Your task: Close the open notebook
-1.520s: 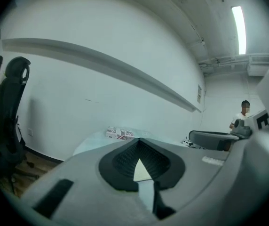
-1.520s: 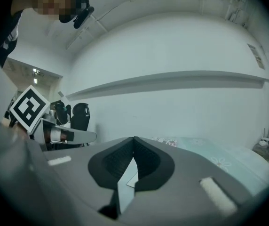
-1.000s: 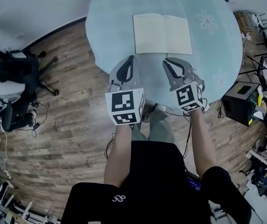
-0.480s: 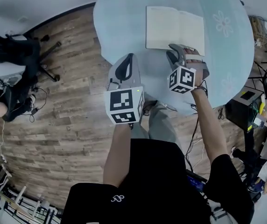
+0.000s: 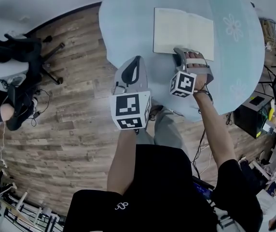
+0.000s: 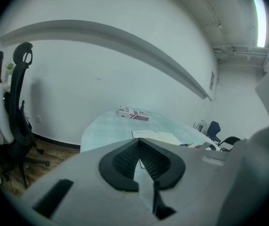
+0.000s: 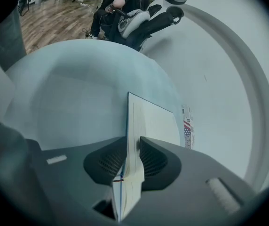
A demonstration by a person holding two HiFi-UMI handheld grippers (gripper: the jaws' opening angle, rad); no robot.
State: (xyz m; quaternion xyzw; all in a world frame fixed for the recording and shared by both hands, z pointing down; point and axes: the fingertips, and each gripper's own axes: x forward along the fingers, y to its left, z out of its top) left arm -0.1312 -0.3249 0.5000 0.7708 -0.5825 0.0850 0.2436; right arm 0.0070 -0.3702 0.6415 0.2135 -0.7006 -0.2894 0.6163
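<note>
The open notebook (image 5: 184, 30) lies flat with cream pages up on the round pale-blue table (image 5: 128, 23). My right gripper (image 5: 186, 53) is rolled on its side at the notebook's near edge, close to the middle fold. In the right gripper view the notebook (image 7: 153, 121) runs edge-on between the pads of this gripper (image 7: 132, 157), blue cover against one pad and pages against the other. Its jaws have just been closing on that edge. My left gripper (image 5: 135, 61) hangs over the table's near rim, shut with nothing in it; its tips (image 6: 138, 142) meet, and the notebook (image 6: 155, 136) lies beyond them.
A small printed box (image 6: 133, 113) sits at the table's far side, near the wall. A black office chair (image 5: 12, 57) stands on the wood floor at the left. A black case (image 5: 251, 108) and cables are at the right of the table.
My right gripper has gone forward and down to the notebook's near edge, rolled onto its side, and now has the edge between its jaws. The left gripper has sunk slightly.
</note>
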